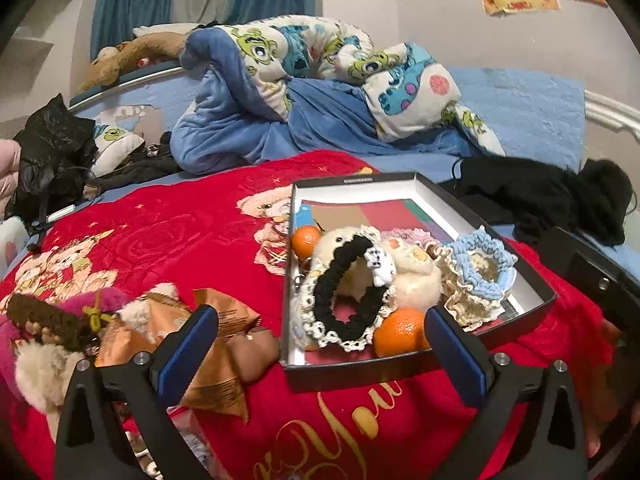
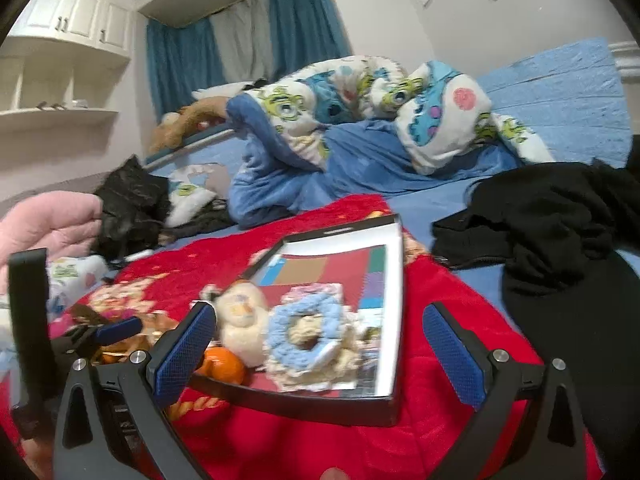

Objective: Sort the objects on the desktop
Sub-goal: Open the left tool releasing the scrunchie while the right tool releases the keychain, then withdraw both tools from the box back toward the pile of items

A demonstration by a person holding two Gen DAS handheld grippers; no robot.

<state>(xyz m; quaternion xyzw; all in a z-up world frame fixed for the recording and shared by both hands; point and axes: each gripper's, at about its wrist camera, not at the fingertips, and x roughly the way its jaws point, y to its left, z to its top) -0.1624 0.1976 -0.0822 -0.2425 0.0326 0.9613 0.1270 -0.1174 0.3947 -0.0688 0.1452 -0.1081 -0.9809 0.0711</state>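
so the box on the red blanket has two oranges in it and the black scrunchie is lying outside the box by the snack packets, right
Not quite. The black scrunchie lies inside the box, next to the near orange, not out by the snack packets. The other orange is in the box too, and it sits on the red blanket. The left wrist view shows this.

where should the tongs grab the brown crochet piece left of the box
Take the brown crochet piece across its narrow width, near the middle. It lies as a long strip on the pink plush beside the foil snack packet, so come from above with the left tongs, open now, one pad on each long edge. The yellow-green bow end looks bulkier, so probably avoid it.
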